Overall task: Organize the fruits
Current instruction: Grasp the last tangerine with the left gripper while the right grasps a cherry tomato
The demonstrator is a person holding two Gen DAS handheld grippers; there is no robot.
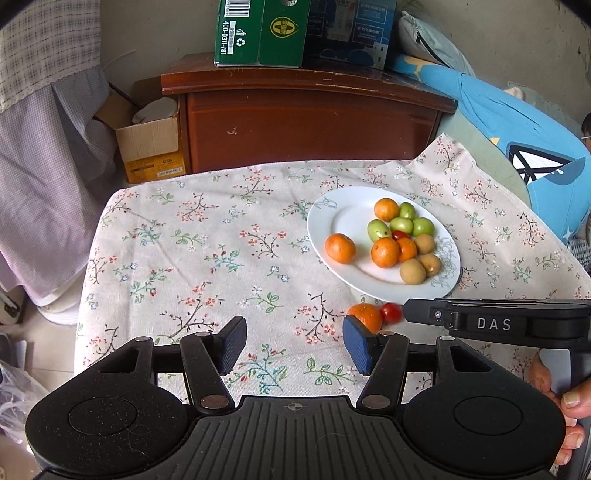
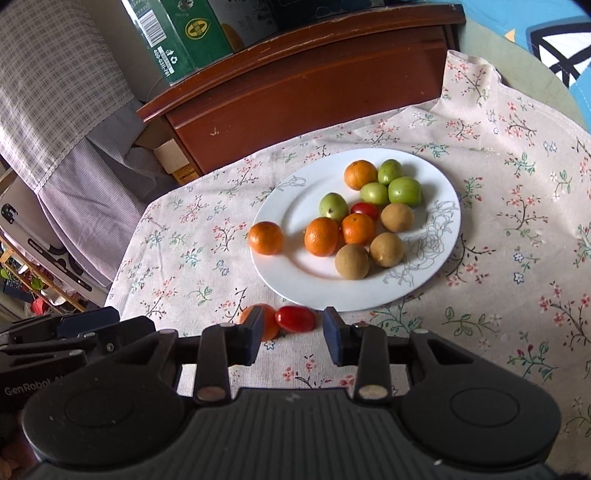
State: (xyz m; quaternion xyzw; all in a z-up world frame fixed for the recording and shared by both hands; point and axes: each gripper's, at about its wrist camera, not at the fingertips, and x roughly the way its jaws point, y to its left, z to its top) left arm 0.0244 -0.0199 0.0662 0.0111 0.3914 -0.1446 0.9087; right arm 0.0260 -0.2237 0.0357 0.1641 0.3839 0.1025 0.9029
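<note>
Right up against the lens in both views you get the black ribbed gripper bodies with their blue-padded fingers. Left gripper (image 1: 294, 345) has its jaws spread with nothing but flowery cloth between them, so it's released and carrying nothing. Its right pad sits just in front of a small orange mandarin (image 1: 366, 316) lying on the cloth, and I can't tell if it's actually touching it. Snug against that mandarin is a little glossy red cherry tomato (image 1: 391, 312).

From the right wrist view, the right gripper (image 2: 293, 336) is parted too, not clamped on anything. The same cherry tomato (image 2: 295, 318) sits just beyond the gap between its pads, with the mandarin (image 2: 267, 325) half hidden behind the left pad. A person's hand (image 1: 565, 413) is wrapped round the right gripper's handle at the edge of the left view.

Both loose fruits lie just off the near rim of a white oval plate with a sketched flower print (image 2: 295, 284). On it: four more mandarins, one off by itself at the left rim (image 2: 265, 238), four green plum-looking fruits (image 2: 404, 190), three brown round fruits (image 2: 352, 261) and another cherry tomato (image 2: 365, 209) tucked in the middle.

Everything's on a beige floral tablecloth (image 2: 517, 221), with a dark red-brown wooden cabinet (image 1: 310, 122) behind and a green carton (image 1: 258, 33) on top.
</note>
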